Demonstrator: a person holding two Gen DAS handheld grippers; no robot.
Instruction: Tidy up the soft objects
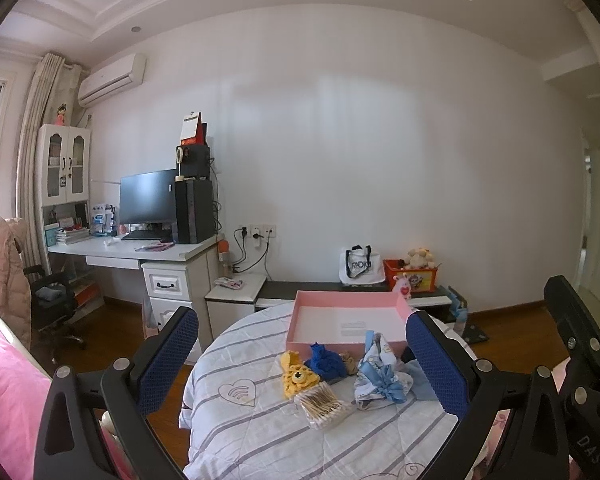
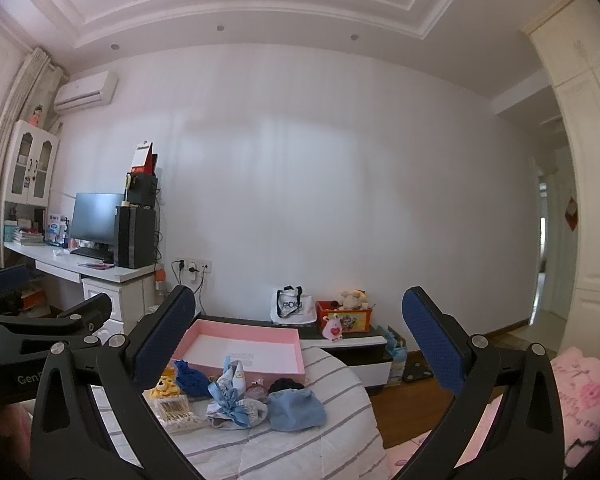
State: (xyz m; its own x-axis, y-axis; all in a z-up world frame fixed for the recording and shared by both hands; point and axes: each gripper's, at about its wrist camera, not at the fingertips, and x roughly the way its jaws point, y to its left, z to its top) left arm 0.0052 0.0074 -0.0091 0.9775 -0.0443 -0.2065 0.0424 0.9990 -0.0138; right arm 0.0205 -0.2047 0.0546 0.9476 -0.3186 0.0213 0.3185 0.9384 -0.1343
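Striped quilt [image 1: 260,440] covers a rounded surface in the middle of the room; everything of interest sits on it.

Pink tray [image 1: 300,320], open and with nothing in it, at the far edge of the quilt. Its long side runs left to right across both views.

Soft things lie in a loose row just before the tray's near wall:
- denim hat [image 2: 296,408], far right of the row
- blue-bow bundle [image 1: 382,380], printed cloth, lying roughly toward the tray
- dark blue cloth [image 1: 326,362], crumpled, touching the tray's near wall
- yellow knit toy [image 1: 296,378], left end, long axis angled toward the tray
- black scrunchie [image 2: 286,384] and a smaller hair tie beside it, near the tray's right corner
- packet of cotton swabs [image 1: 324,406], nearest of all, just in front of the toy; not soft, likely not part of the job.

Left gripper [image 1: 302,364]: spread wide, holding nothing, above the quilt, the row straight ahead between its fingers.

Right gripper [image 2: 300,344]: likewise wide and holding nothing, set farther right; the row falls toward its left finger.

Judgement: nothing is in the tray yet. The hat lies nearer the right gripper, the toy and dark cloth nearer the left. Each pick goes forward and down, then a short carry past the near wall.
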